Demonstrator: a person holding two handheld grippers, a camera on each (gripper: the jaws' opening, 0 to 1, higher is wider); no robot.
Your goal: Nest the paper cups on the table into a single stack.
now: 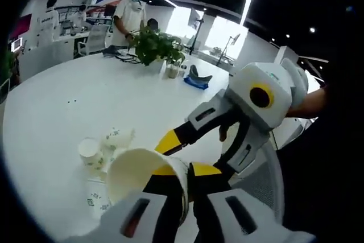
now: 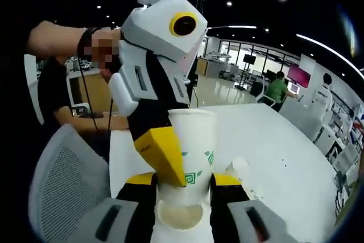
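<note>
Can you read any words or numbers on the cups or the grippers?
Green print on the held paper cup: leaves and a square sign, no words I can read.
Small dark print on the left gripper's yellow fingers: too small to read.
Green marks on the cups on the table: too blurred to read.

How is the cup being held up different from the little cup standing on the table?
The held cup is up off the table, tipped sideways in the left view and pinched by both grippers; the standing cup sits upright and free. The held cup looks much bigger, though it is nearer the camera. Both are white paper with green print.
</note>
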